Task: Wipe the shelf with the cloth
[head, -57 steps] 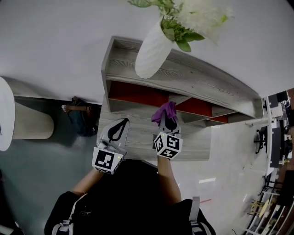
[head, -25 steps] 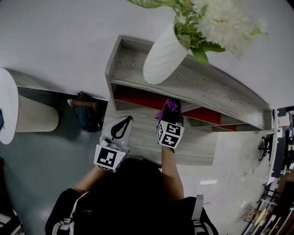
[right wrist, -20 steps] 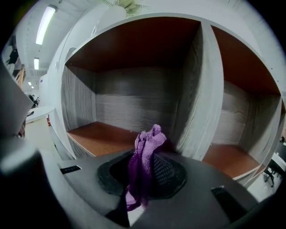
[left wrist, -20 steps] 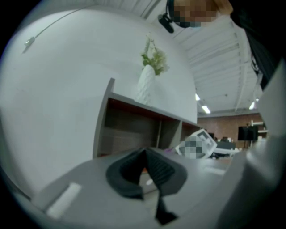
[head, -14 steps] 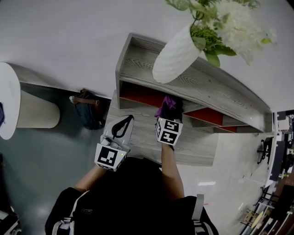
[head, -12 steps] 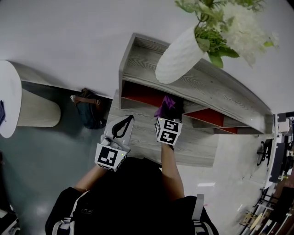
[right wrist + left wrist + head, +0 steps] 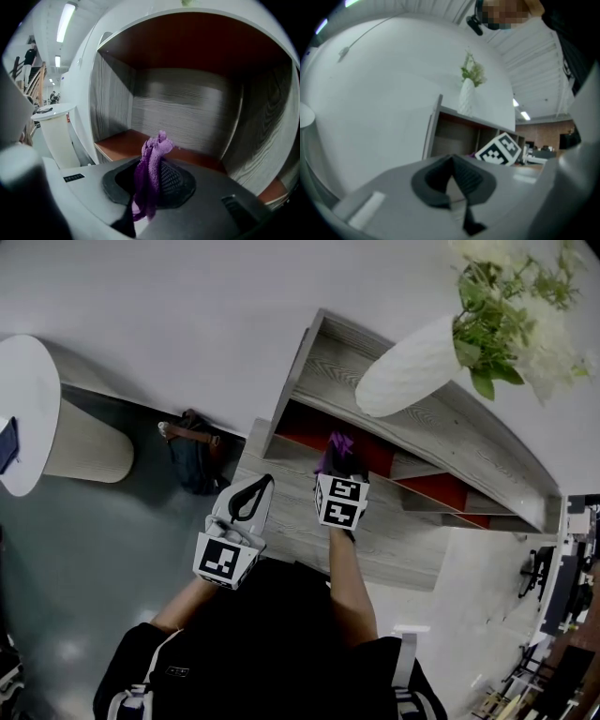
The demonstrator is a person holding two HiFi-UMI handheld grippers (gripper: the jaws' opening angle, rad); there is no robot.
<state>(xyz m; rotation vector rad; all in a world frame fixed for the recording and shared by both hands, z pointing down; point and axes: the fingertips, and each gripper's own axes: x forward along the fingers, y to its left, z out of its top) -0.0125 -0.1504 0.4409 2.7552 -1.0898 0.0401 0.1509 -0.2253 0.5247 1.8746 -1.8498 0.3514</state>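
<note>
The purple cloth (image 7: 152, 176) stands bunched between the jaws of my right gripper (image 7: 157, 159), which is shut on it. In the head view that gripper (image 7: 339, 465) reaches toward the left compartment of the grey wooden shelf unit (image 7: 323, 367), with the cloth (image 7: 338, 443) at the red-brown shelf floor (image 7: 305, 433). The right gripper view looks into this compartment, its red-brown floor (image 7: 124, 143) just ahead of the cloth. My left gripper (image 7: 246, 501) hangs over the lower grey board (image 7: 281, 521), shut and holding nothing. In the left gripper view its jaws (image 7: 452, 180) meet at the tips.
A white vase (image 7: 412, 367) with green and white flowers stands on top of the shelf unit. A dark bag (image 7: 192, 465) lies on the floor at the left of the unit. A round white table (image 7: 28, 418) is at the far left.
My right gripper has carried the purple cloth forward from over the lower board into the mouth of the left compartment. The head view has swung. The left gripper has stayed put.
</note>
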